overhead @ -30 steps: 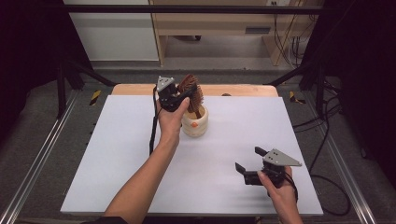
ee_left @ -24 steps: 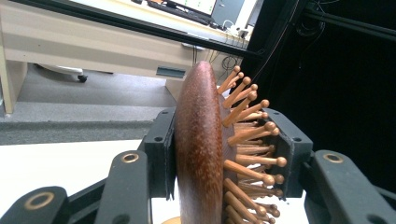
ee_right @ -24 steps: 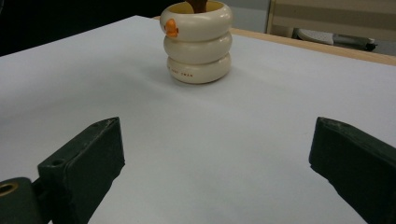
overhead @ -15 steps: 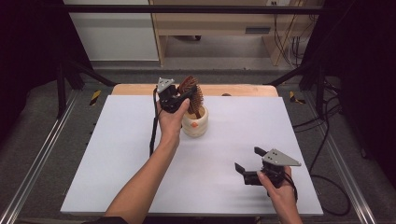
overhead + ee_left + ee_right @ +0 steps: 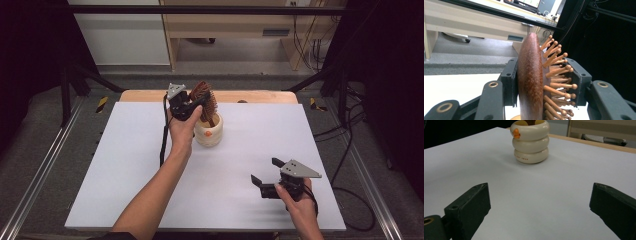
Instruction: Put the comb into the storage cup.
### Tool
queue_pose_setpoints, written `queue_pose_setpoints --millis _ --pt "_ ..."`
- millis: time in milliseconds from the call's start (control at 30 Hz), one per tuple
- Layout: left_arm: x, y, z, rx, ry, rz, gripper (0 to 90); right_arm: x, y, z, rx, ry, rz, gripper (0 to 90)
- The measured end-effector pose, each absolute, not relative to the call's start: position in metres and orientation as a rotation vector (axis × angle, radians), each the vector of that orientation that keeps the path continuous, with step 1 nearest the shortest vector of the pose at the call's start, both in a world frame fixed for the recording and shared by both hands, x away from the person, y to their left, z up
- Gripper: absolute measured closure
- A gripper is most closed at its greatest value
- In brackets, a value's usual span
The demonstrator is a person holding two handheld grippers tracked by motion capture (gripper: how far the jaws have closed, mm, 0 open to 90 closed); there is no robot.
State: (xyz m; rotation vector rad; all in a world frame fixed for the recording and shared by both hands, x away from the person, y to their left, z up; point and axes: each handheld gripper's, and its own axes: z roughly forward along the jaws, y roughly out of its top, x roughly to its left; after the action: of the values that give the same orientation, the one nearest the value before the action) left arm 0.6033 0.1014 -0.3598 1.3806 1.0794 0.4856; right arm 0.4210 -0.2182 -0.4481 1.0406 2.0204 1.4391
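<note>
A brown wooden hairbrush [image 5: 205, 100] with peg bristles stands upright with its handle down in a cream ringed cup [image 5: 208, 132] that bears an orange mark. My left gripper [image 5: 192, 104] is shut on the brush head [image 5: 531, 82], one pad on its smooth back, the other against the bristle tips. The cup [image 5: 531, 141] stands at the far middle of the white table. My right gripper [image 5: 264, 172] rests low near the table's front right, open, with nothing between its jaws [image 5: 539, 212], and faces the cup.
The white tabletop [image 5: 125, 175] has a wooden strip [image 5: 250, 96] along its far edge. Metal rails run along both sides of the table, and cables lie on the floor at the right. A desk stands behind the table.
</note>
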Motion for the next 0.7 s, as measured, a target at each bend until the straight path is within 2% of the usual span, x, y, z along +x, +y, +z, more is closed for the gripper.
queue_pose_setpoints --millis 700 --pt "0.6068 0.109 -0.3623 1.379 1.085 0.464 49.6 0.4215 -0.217 -0.4486 1.039 2.024 1.441 3.7"
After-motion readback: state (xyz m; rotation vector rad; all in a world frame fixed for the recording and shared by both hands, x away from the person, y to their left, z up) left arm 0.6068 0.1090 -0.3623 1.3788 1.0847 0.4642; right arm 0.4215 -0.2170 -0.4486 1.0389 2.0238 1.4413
